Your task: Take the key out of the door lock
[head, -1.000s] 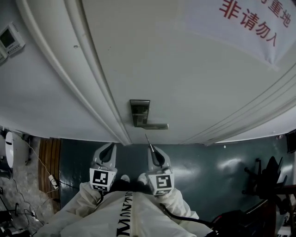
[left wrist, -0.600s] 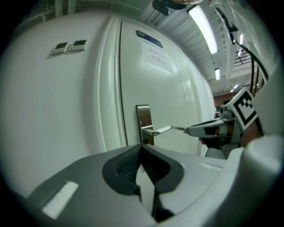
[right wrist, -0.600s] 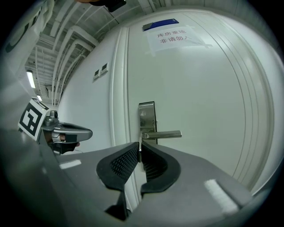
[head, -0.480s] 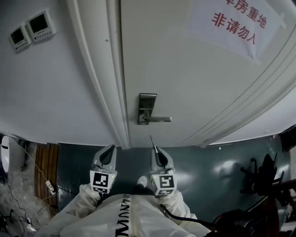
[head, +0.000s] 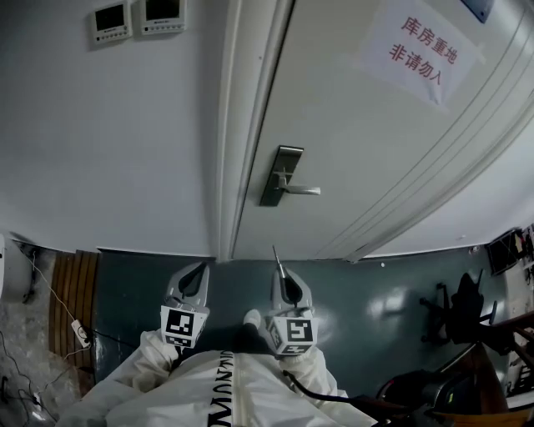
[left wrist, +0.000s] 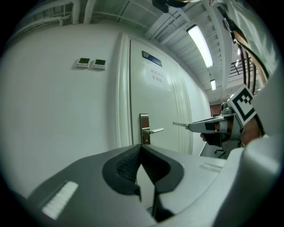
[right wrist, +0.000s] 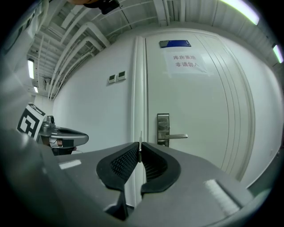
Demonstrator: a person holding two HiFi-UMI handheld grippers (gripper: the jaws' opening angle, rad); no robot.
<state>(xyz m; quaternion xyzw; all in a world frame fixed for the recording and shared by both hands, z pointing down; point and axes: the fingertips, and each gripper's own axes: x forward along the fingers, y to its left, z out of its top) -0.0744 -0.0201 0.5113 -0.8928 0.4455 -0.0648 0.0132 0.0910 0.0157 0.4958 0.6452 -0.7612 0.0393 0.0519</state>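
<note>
The steel lock plate [head: 279, 175] with its lever handle [head: 302, 189] sits on the white door, well ahead of both grippers. My right gripper [head: 281, 272] is shut on a thin metal key [head: 275, 255] that pokes out past its tips toward the door. The key blade [right wrist: 140, 137] shows between the pads in the right gripper view, with the lock plate [right wrist: 163, 128] beyond it. My left gripper [head: 198, 272] hangs beside it, shut with nothing in it [left wrist: 141, 146]. The left gripper view shows the key [left wrist: 179, 125] held clear of the lock plate [left wrist: 144, 128].
A paper sign with red characters [head: 417, 54] hangs on the door. Two wall control panels [head: 138, 17] are mounted left of the door frame [head: 242, 125]. A chair [head: 463, 308] stands at the right, and cables and wooden slats [head: 71, 308] lie on the dark floor at the left.
The head view has swung left: the lock plate moved up and right in the picture and the wall panels came into view. Both grippers keep their place, the key still held.
</note>
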